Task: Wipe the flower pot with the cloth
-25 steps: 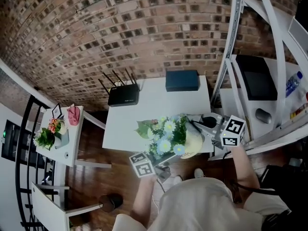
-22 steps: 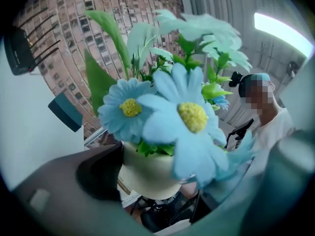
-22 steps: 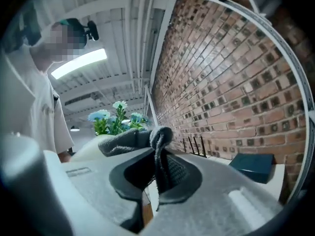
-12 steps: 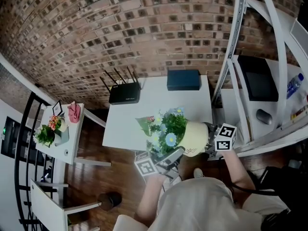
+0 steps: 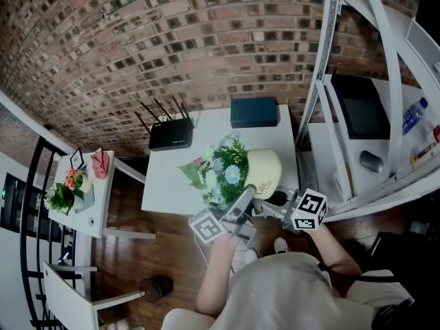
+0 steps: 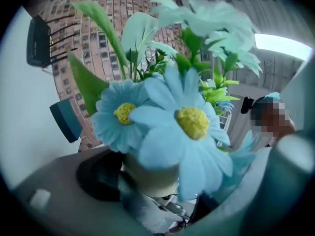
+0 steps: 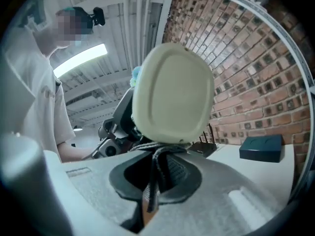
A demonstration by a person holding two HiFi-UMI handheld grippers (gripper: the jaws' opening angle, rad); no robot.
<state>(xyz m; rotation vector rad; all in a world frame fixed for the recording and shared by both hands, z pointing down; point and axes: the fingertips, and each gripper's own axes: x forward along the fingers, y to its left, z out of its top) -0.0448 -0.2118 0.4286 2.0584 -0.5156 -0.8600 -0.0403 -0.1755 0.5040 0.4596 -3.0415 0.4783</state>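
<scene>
Your left gripper (image 5: 246,196): fingers set narrow and clamped on the flower pot up by its rim, just under the blooms.
Your right gripper (image 5: 276,201): fingers pinched together on a dark grey woven cloth (image 7: 158,167), which bunches up out of the pads and touches the lower edge of the pot's base.
Flower pot: the cream-coloured, round-cornered flower pot (image 5: 265,170) sits between your two grippers over the near edge of the tabletop. It is tipped on its side, with its flat base turned towards your right gripper.
Flowers: the pale blue, yellow-centred artificial daisies with green leaves (image 5: 223,167) point away to your left and fill most of the left gripper view.
Tabletop: a white rectangular tabletop (image 5: 172,177) lies beneath and beyond the pot.
Far edge, left: a black router with four antennas (image 5: 170,135).
Far edge, right: a dark teal rectangular box (image 5: 254,112), well apart from the pot.
Behind: a red-brown brick wall (image 5: 137,47).
</scene>
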